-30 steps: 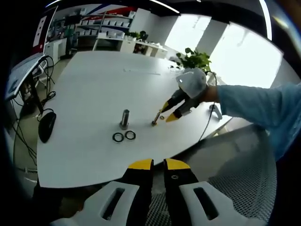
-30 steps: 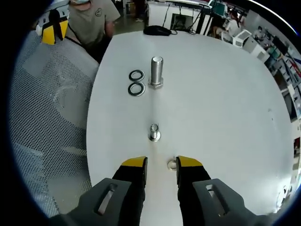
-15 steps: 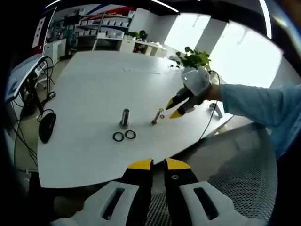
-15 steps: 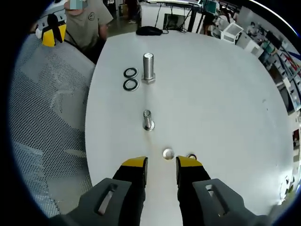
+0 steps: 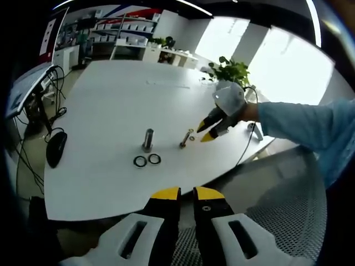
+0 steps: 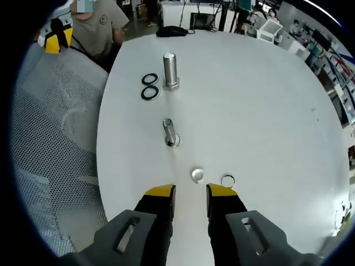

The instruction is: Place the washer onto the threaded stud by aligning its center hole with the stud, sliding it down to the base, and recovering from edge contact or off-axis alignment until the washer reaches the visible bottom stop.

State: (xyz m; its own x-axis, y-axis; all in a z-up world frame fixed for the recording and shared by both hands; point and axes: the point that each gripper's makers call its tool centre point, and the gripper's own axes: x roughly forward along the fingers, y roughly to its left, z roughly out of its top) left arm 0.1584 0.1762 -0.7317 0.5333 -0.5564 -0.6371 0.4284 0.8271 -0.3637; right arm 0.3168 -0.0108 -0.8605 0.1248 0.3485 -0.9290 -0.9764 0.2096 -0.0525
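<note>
- In the left gripper view the washers beside the small stud (image 5: 184, 138) are too small to count or tell apart.
- The right gripper (image 5: 208, 131) there is so small that the gap between its yellow tips cannot be judged.
- The left gripper (image 5: 186, 195) is cut off by the bottom edge.
- In the right gripper view the person (image 6: 94, 25) at the far table edge is cut off at the top.

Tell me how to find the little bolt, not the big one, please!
Look at the big white table in the right gripper view. Two bolts stand upright in a row running away from the right gripper's yellow-tipped fingers. The small bolt is the nearer, thinner one, standing alone; the big bolt farther off has two dark rings beside it.
</note>
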